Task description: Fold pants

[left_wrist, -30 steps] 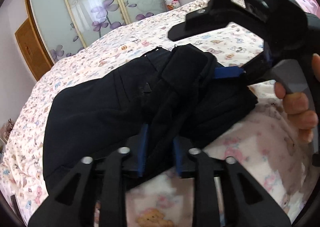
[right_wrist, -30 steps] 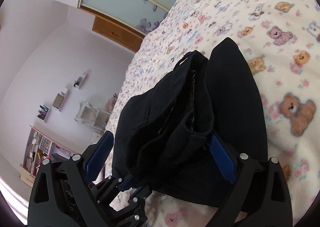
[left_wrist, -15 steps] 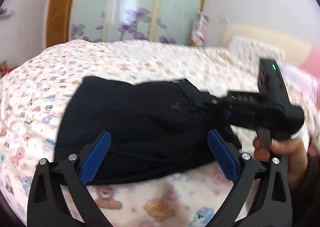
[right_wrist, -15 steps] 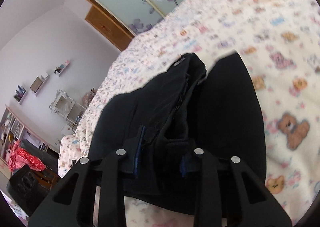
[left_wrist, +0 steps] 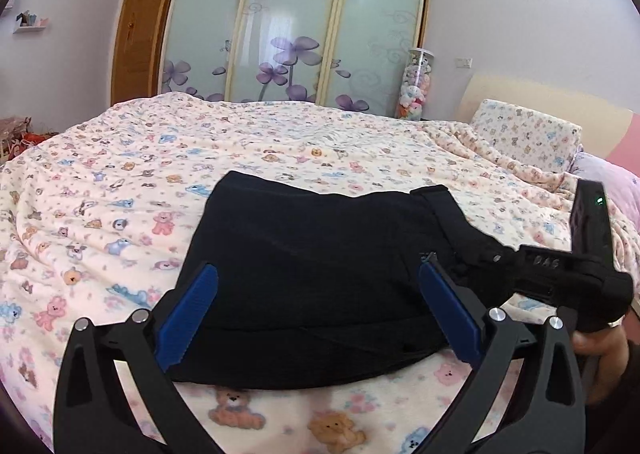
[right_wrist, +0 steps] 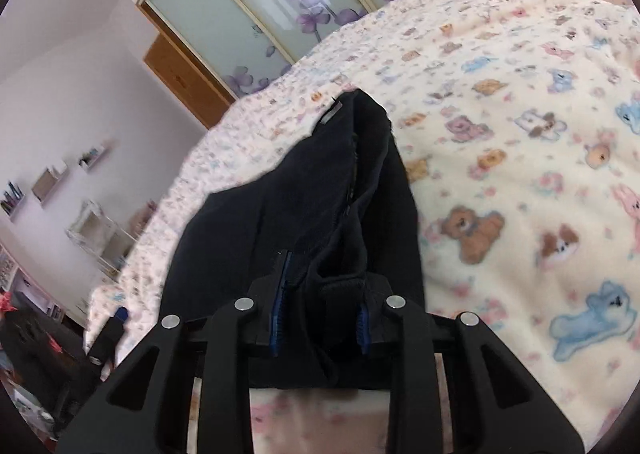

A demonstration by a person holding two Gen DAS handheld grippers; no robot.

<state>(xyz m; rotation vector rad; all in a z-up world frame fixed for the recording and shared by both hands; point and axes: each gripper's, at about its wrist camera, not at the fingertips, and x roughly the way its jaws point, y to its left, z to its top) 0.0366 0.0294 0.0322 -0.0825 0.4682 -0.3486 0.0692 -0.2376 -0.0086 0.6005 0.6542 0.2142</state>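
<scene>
Black pants (left_wrist: 312, 270) lie folded into a compact bundle on the teddy-bear bedspread (left_wrist: 120, 190). My left gripper (left_wrist: 320, 314) is open and empty, its blue-padded fingers (left_wrist: 188, 318) spread on either side of the bundle's near edge, just above it. My right gripper (right_wrist: 320, 318) is shut on a thick fold of the pants (right_wrist: 304, 222) at the bundle's right end. The right gripper also shows in the left wrist view (left_wrist: 560, 266), held by a hand at the far right.
The bed stretches far to the back and left. A pillow (left_wrist: 524, 134) and pink bedding lie at the right. A sliding wardrobe (left_wrist: 296, 26) with flower glass and a wooden door (left_wrist: 136, 38) stand behind the bed. Shelves (right_wrist: 96, 234) stand left of the bed.
My left gripper let go of the pants, opened wide and drew back. My right gripper closed on the fold at the right end. The bundle has settled flatter on the bed.
</scene>
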